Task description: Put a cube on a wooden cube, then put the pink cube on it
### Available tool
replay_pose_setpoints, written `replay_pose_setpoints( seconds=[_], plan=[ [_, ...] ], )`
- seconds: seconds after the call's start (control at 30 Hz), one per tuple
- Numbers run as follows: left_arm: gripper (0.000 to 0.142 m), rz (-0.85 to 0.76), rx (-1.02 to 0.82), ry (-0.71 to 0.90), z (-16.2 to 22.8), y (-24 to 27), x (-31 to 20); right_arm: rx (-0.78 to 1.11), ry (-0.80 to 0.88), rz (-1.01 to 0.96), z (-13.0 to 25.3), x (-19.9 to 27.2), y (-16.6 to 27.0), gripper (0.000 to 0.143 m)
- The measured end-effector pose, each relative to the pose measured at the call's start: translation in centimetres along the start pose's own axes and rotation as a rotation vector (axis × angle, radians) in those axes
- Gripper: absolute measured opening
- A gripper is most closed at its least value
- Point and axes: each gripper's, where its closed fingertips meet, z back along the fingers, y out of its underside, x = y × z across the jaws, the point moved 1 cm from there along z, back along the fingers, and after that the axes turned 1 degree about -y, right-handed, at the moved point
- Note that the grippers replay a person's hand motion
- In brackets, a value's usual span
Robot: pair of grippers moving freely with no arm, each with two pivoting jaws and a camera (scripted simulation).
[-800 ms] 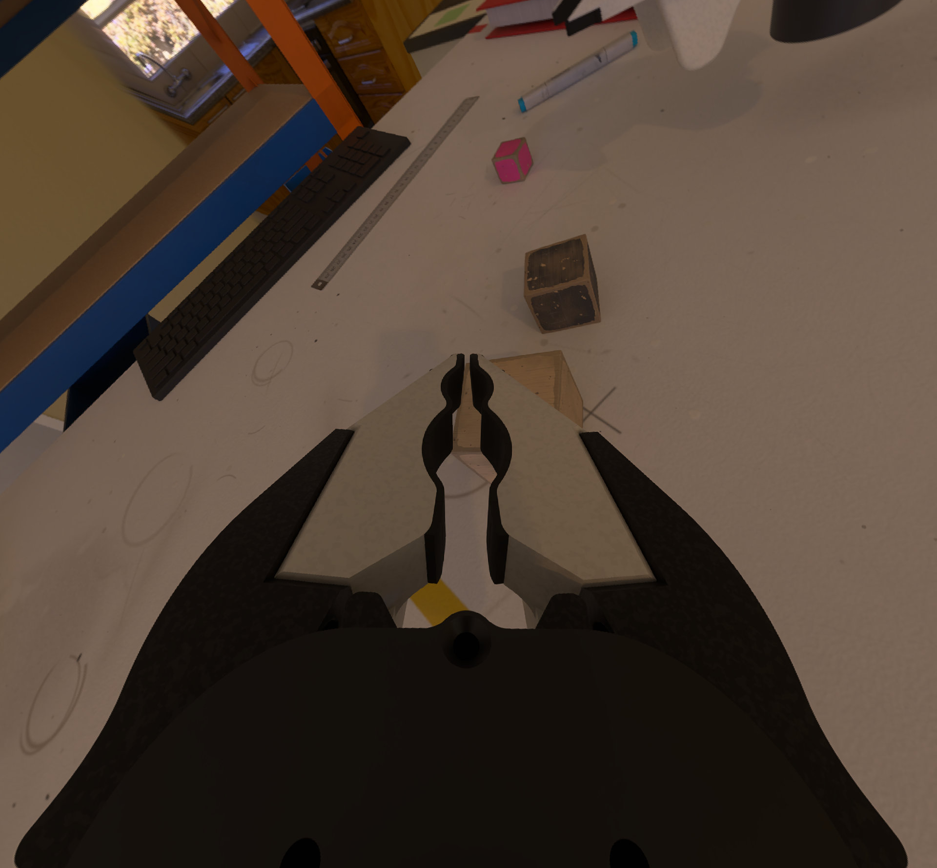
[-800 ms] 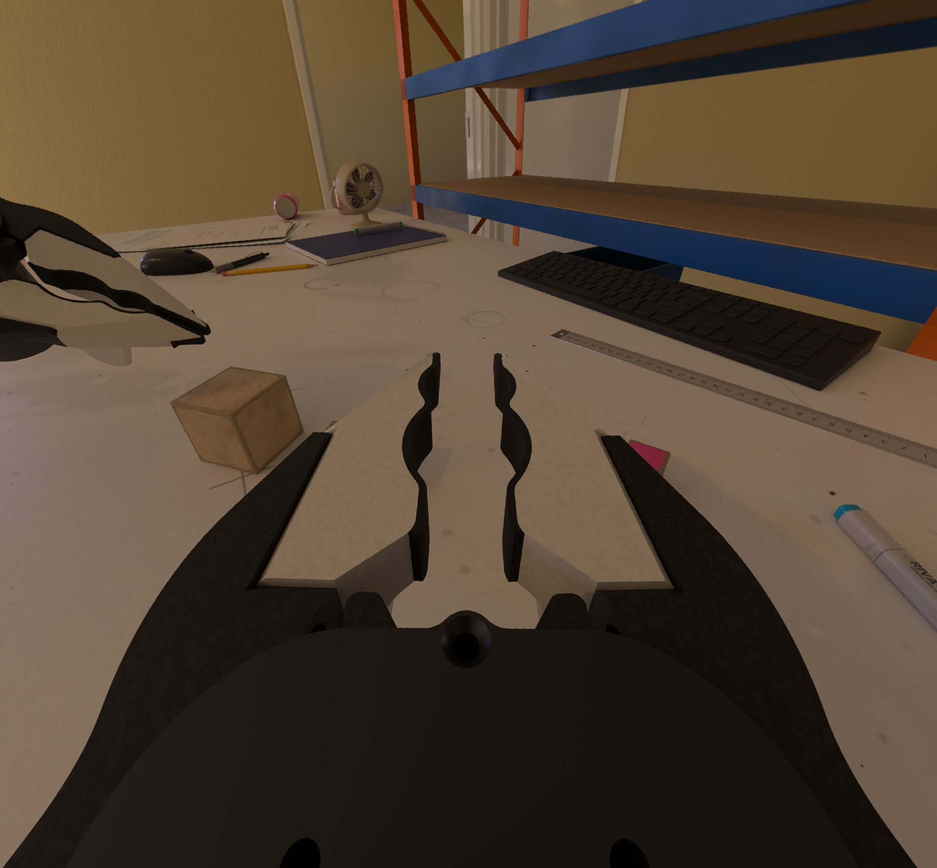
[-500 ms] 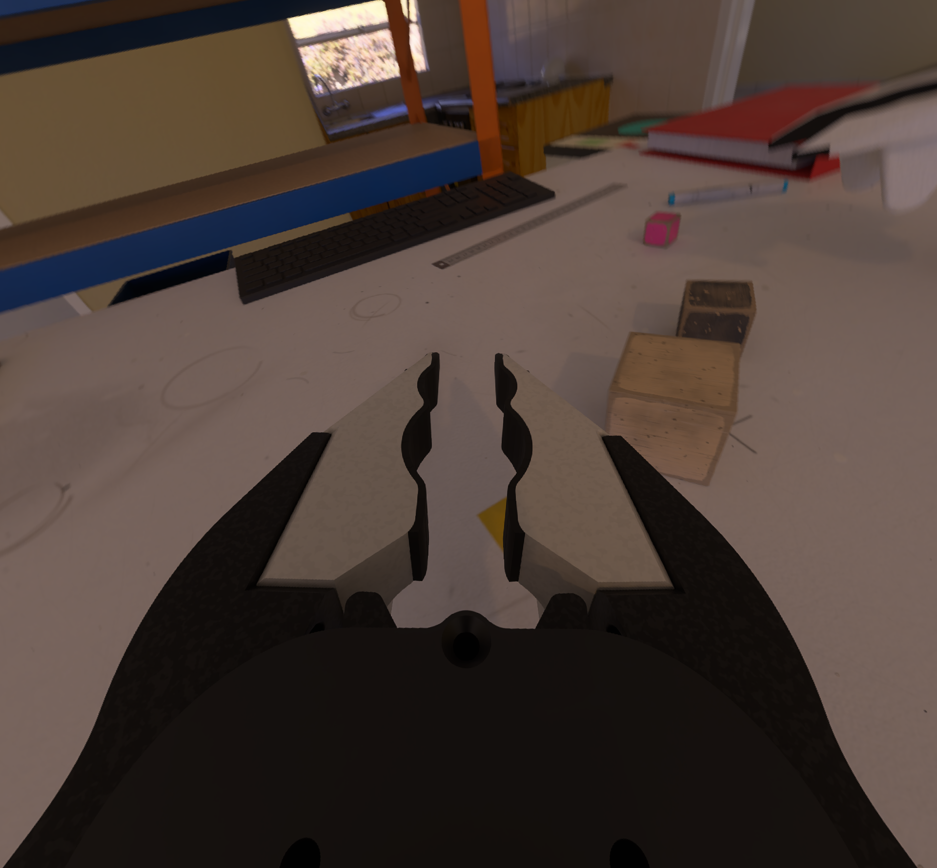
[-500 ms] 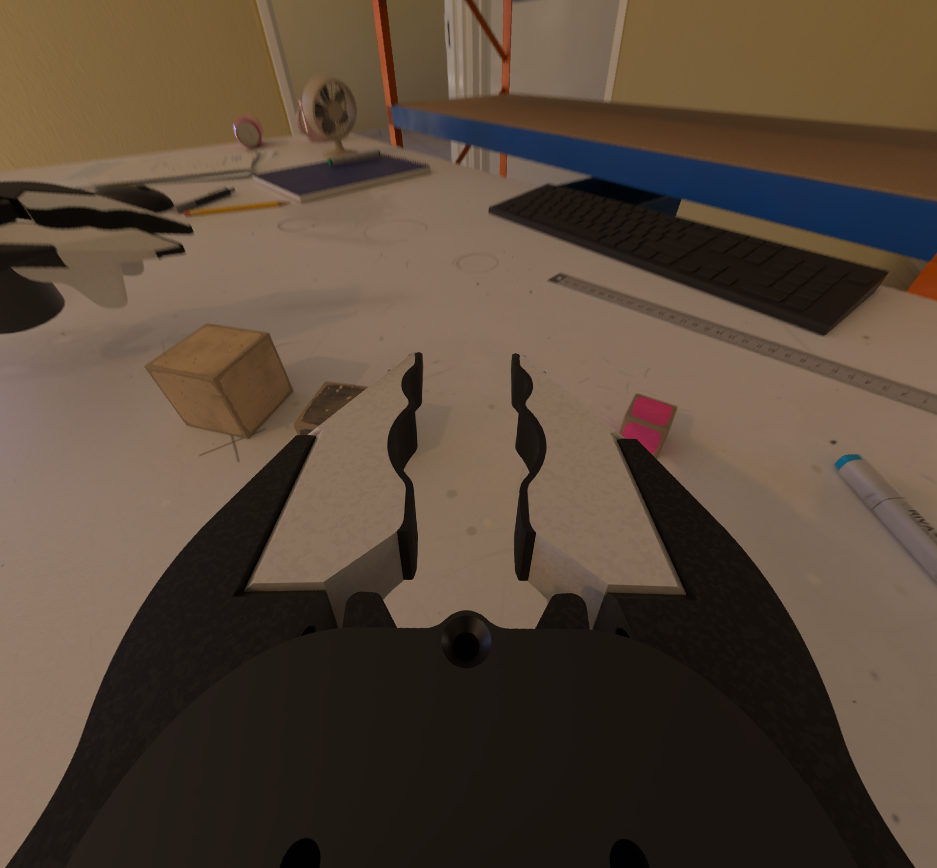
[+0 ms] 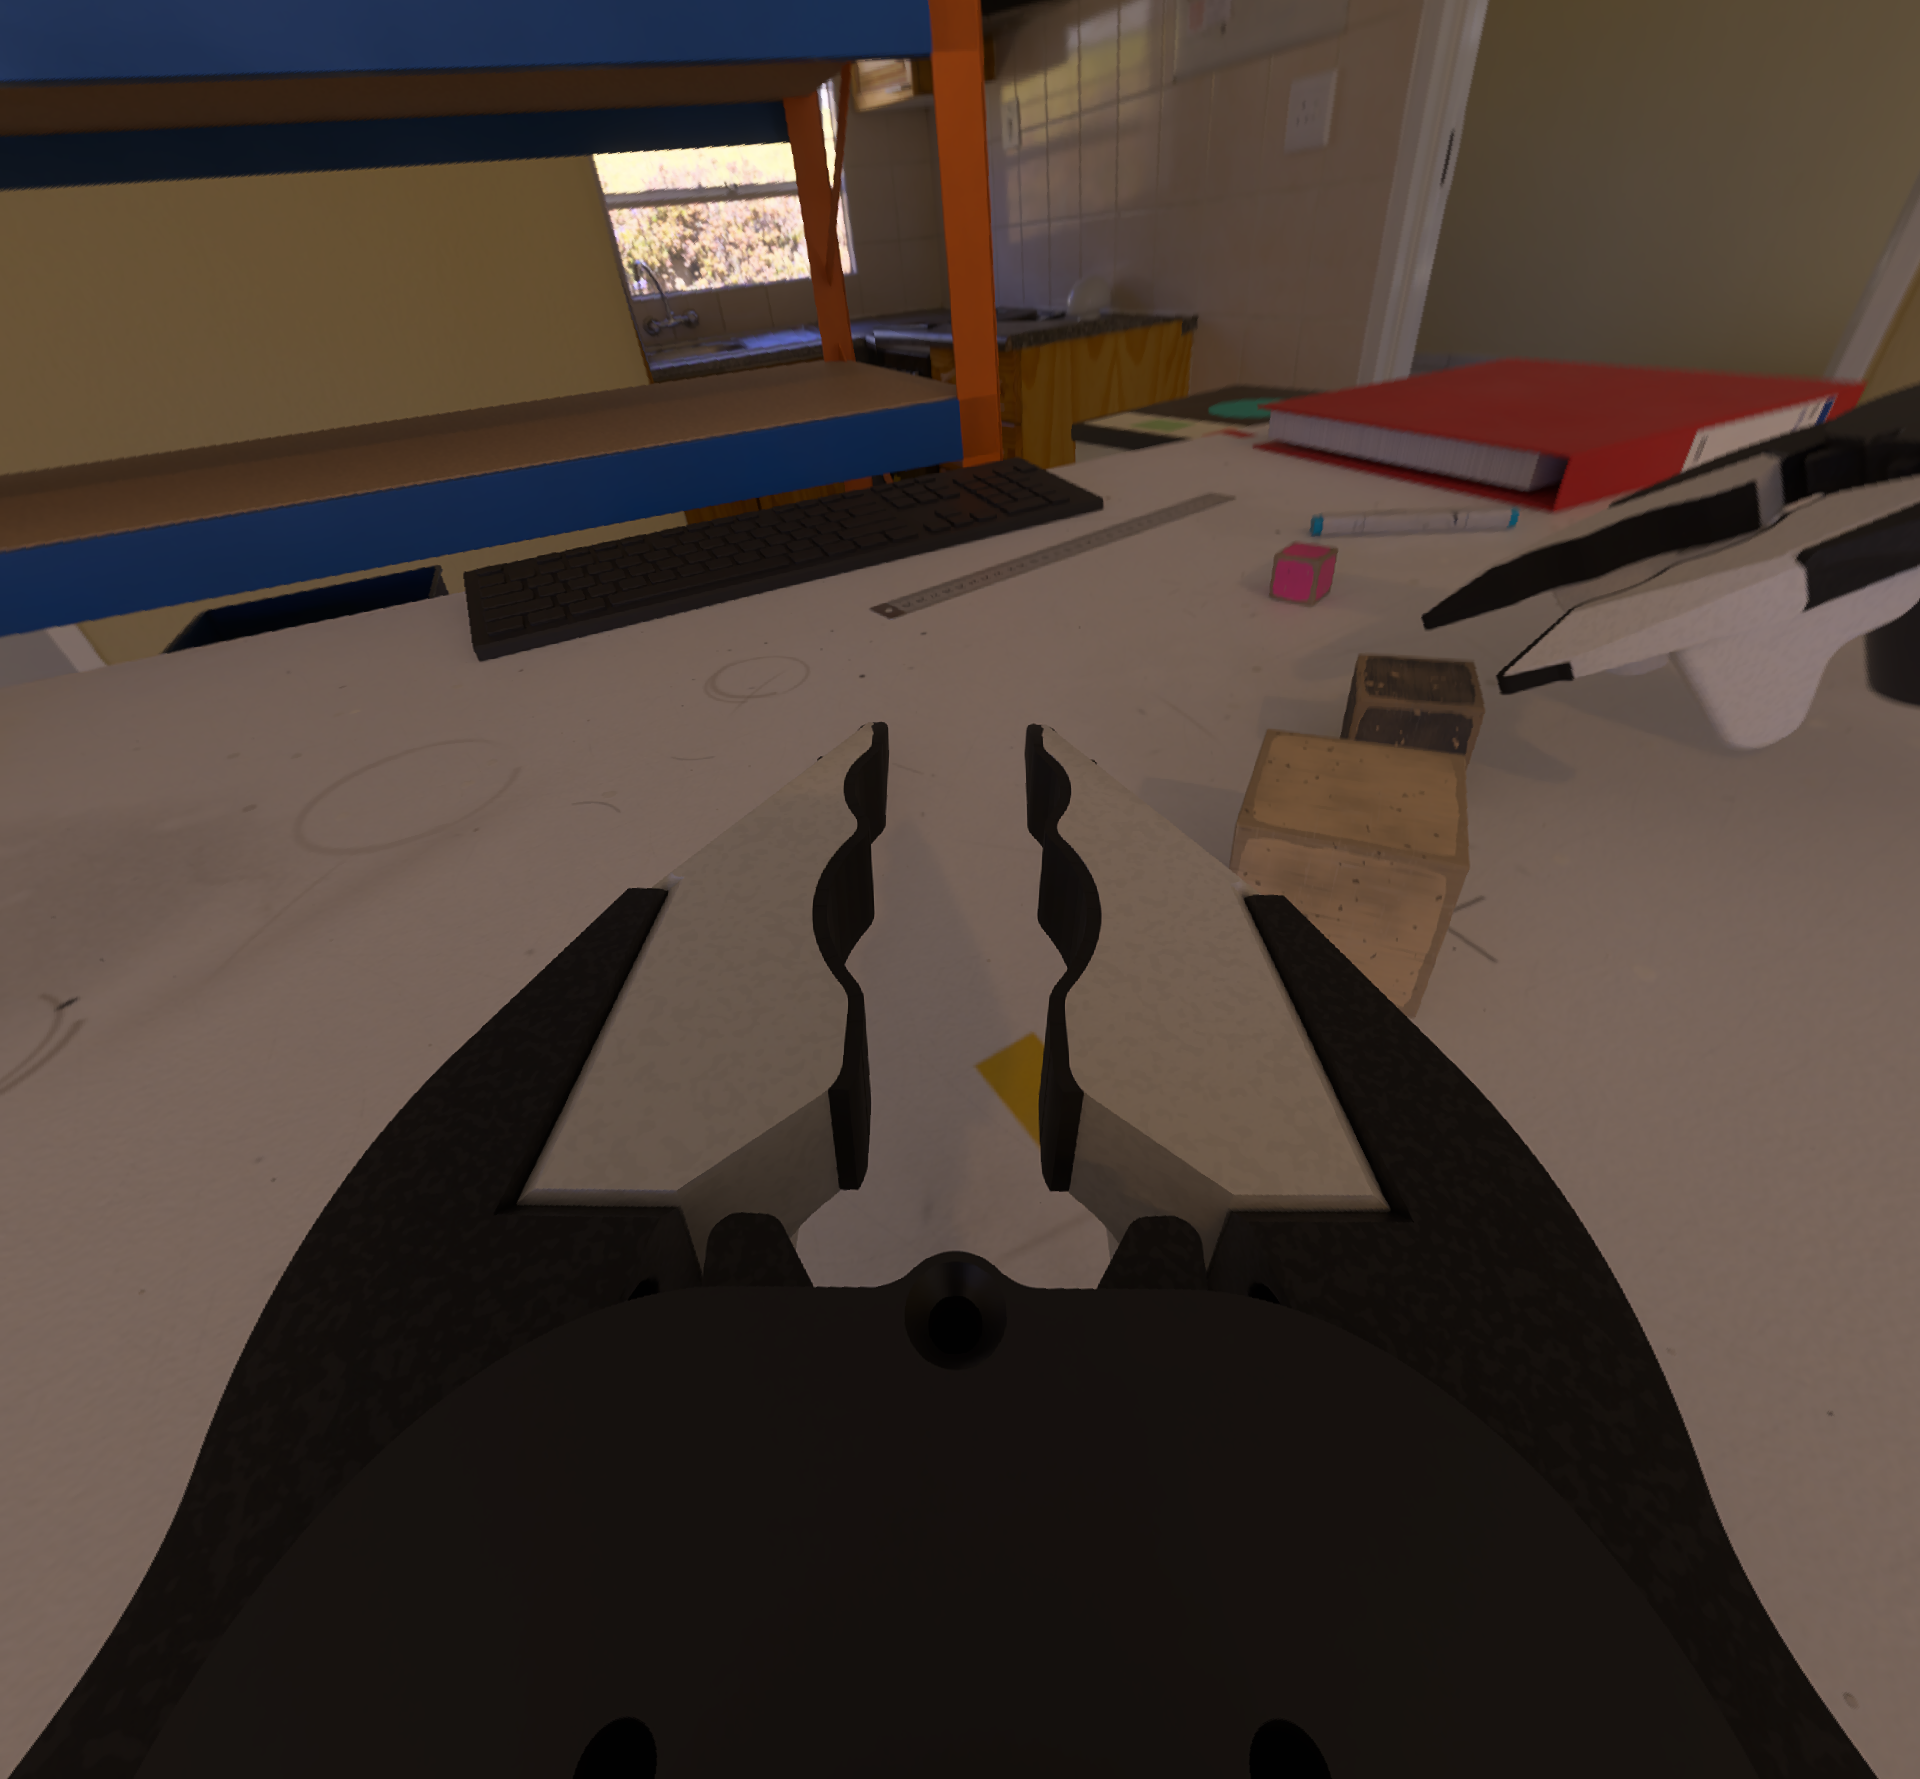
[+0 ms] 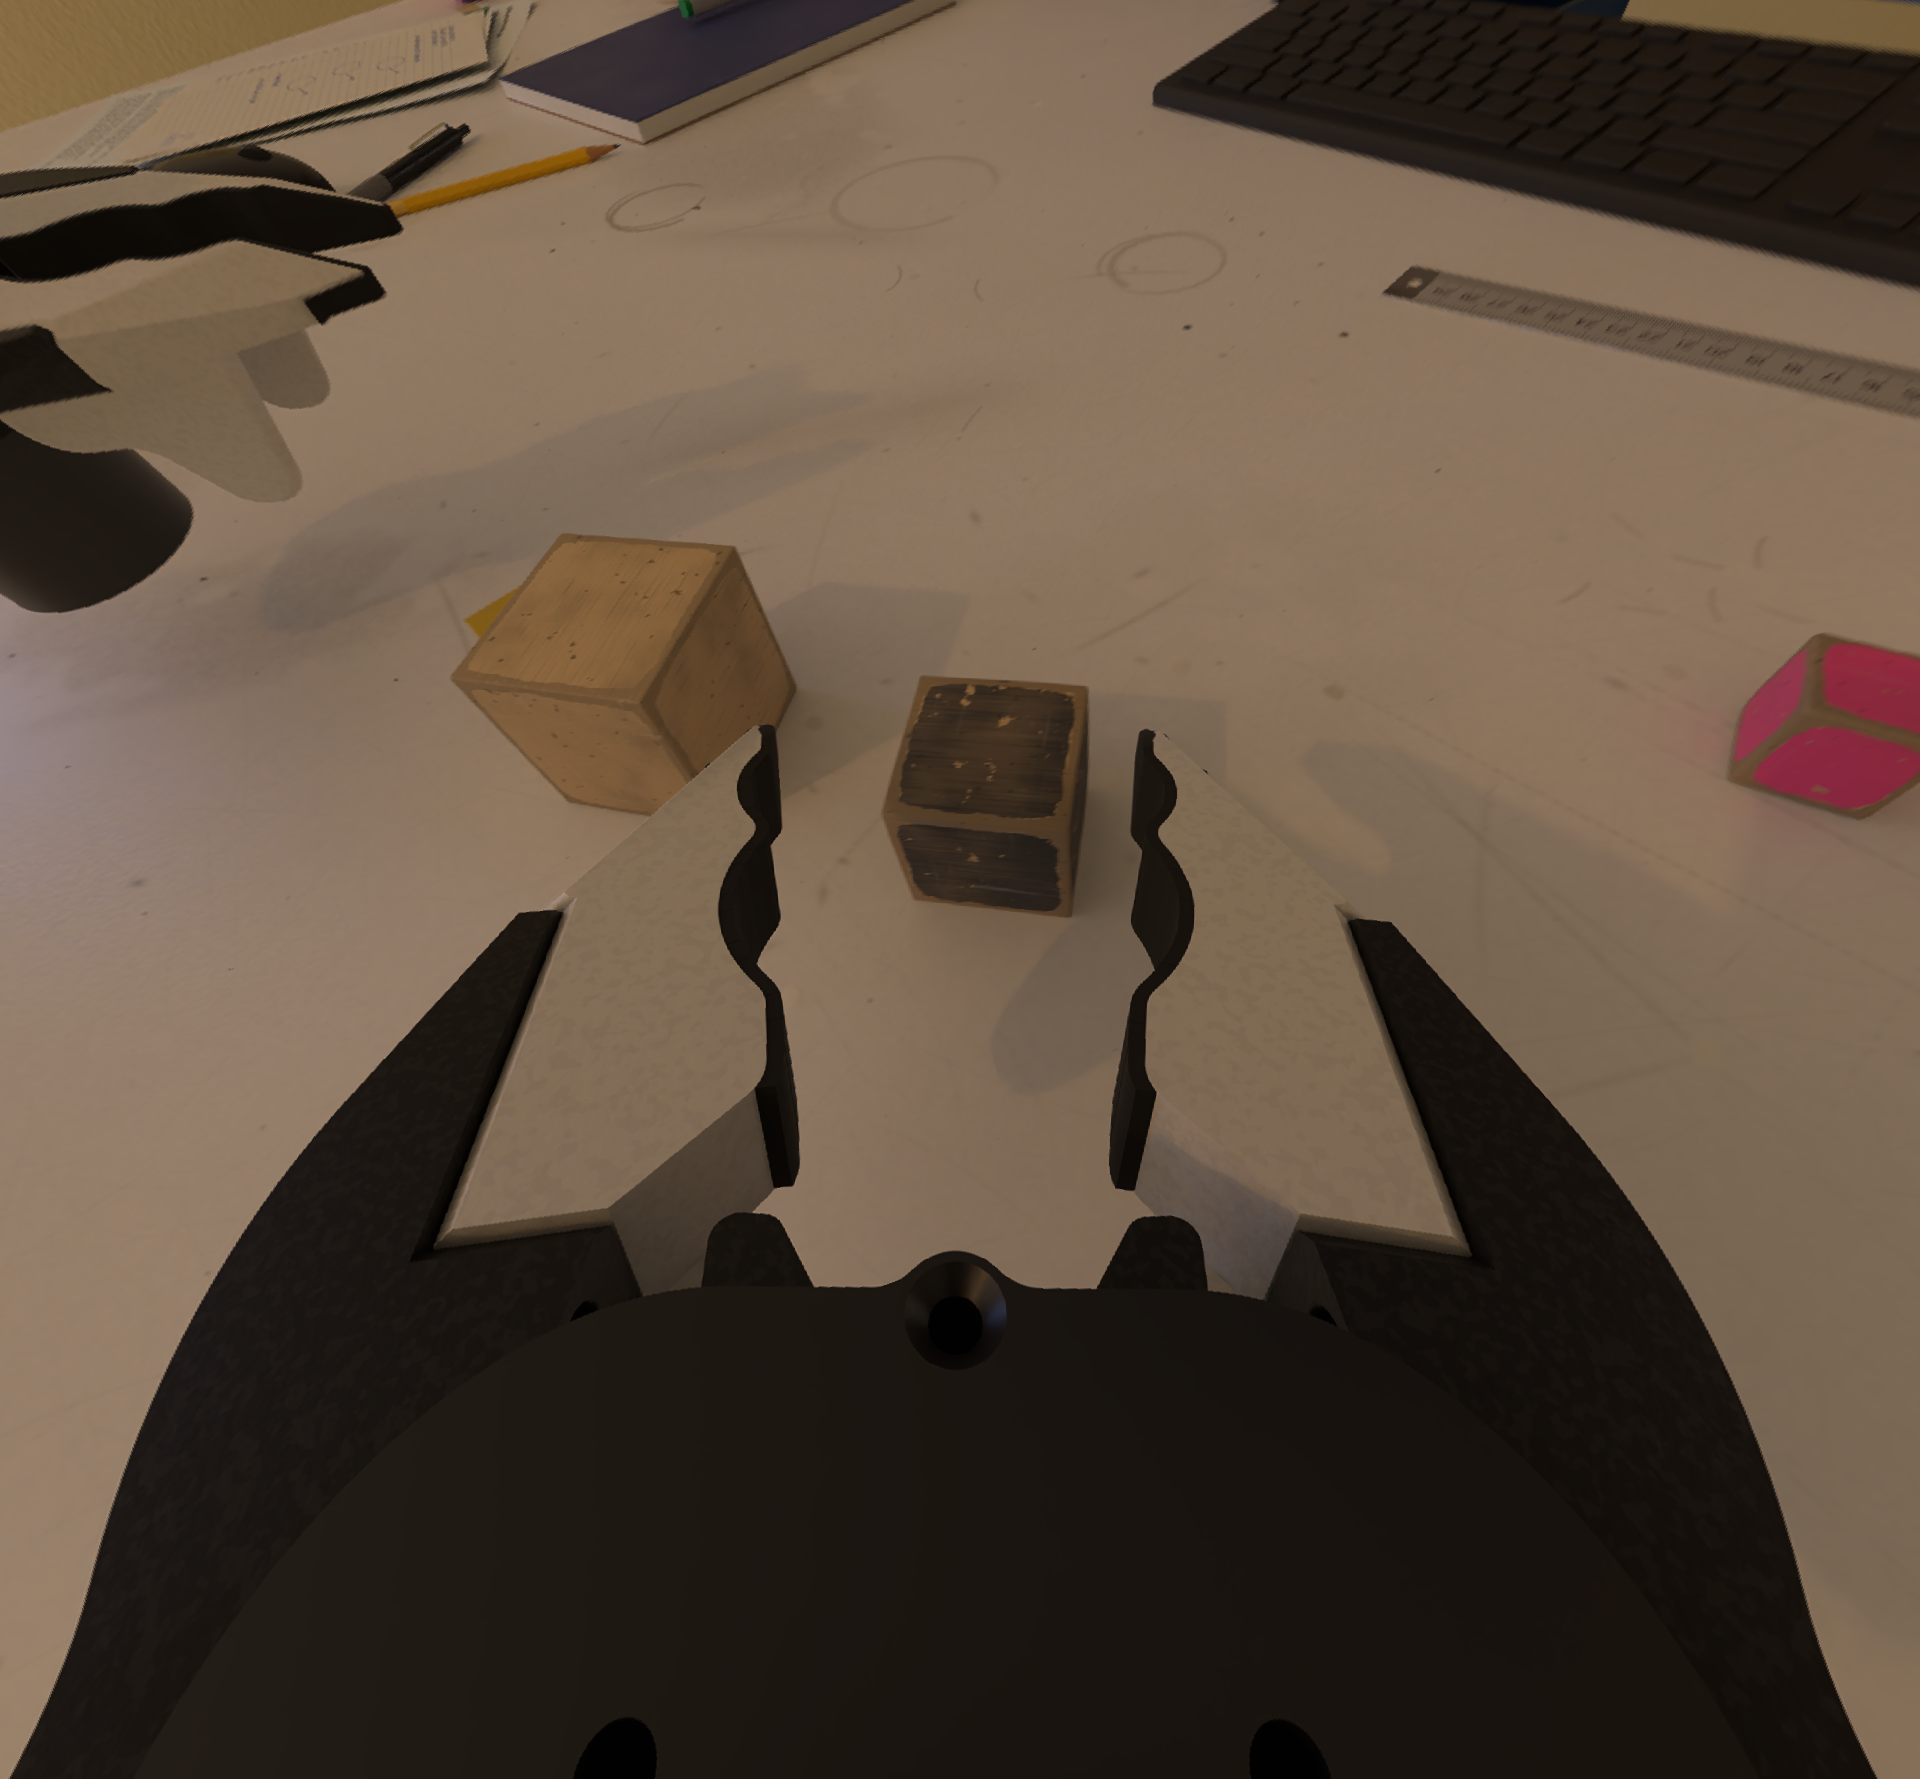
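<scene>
The right gripper hangs low over the pale surface with its jaws spread wide and nothing between them. Its fingertips sit to either side of the dark cube, which stands flat on the surface just ahead of them; the fingers do not touch it. The cube has dark, worn faces with lighter wooden edges.

Just to the left of the dark cube and a little farther off stands the light wooden cube, larger, turned at an angle, apart from its neighbour. A yellow scrap shows at its far left corner. The pink cube rests well apart to the right, near the picture's edge, tilted so one corner faces the camera.

The left gripper is also open, though less widely, and holds nothing. In its own view the light wooden cube lies just to the right of its right finger, with the dark cube behind that and the pink cube farther back. The right gripper reaches in from the right edge above the dark cube.

Beyond the cubes lie a steel ruler, a black keyboard, a blue notebook, a pencil and a marker before a red binder.
</scene>
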Motion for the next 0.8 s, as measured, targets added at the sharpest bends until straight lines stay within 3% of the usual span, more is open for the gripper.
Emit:
replay_pose_setpoints(
  seconds=[0.27, 0.33, 0.43, 0.63, 0.8],
  plan=[
    [0.026, -0.210, 0.105, -0.013, -1.0, 1.3, -1.9, 0.152, 0.166, 0.028, -1.0, -0.2, 1.9, 0.076],
    [0.025, -0.254, 0.128, -0.022, -1.2, 1.7, -2.2, 0.229, 0.219, 0.060, -1.4, -0.4, 2.6, 0.068],
    [0.024, -0.305, 0.155, -0.035, -1.5, 2.1, -2.5, 0.279, 0.303, 0.087, -1.8, -0.9, 2.9, 0.044],
    [0.022, -0.283, 0.159, -0.075, -1.2, 2.0, -2.1, 0.102, 0.262, -0.065, -1.1, 0.6, 0.9, 0.044],
    [0.021, -0.210, 0.125, -0.102, -0.7, 1.5, -1.3, 0.040, 0.250, -0.068, -1.0, 4.5, -1.8, 0.044]
  ],
)
